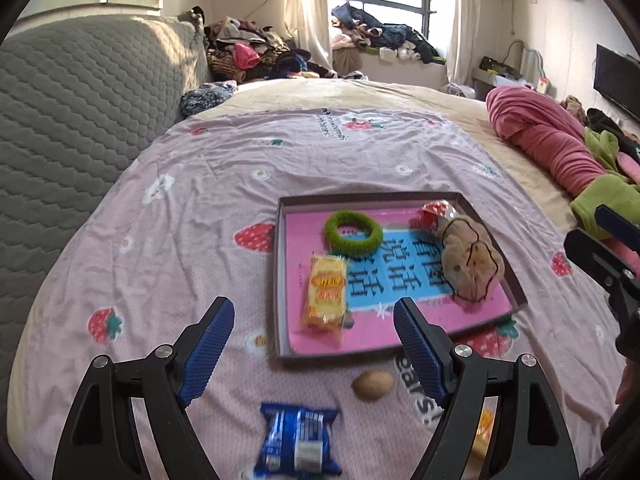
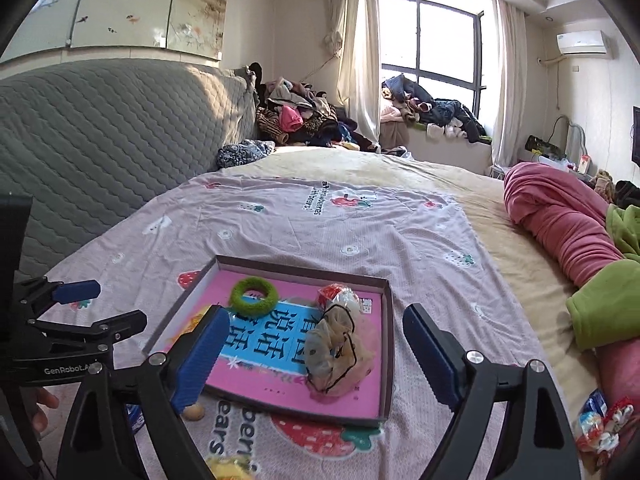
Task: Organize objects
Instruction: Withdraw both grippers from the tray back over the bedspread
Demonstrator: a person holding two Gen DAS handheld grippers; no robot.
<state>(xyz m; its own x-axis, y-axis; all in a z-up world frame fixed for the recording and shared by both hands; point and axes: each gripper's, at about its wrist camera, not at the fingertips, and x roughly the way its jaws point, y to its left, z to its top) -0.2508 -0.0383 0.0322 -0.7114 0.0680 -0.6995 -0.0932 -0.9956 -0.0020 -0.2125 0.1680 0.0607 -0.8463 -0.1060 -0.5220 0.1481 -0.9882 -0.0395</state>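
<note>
Four things are already lying inside the tray (image 1: 282,280): green ring (image 1: 353,232), yellow packet (image 1: 325,298), beige scrunchie (image 1: 474,266), red wrapper (image 1: 436,210). Just outside its near edge, blue packet (image 1: 298,442) and nut (image 1: 373,385) are being left unsorted. Left gripper (image 1: 316,344) and right gripper (image 2: 320,356) are being held spread, empty.

One tray (image 1: 280,280), two hair ties (image 1: 353,232), four snack packets (image 1: 325,298).

Beige scrunchie (image 2: 340,354) inside tray (image 2: 386,344)
</note>
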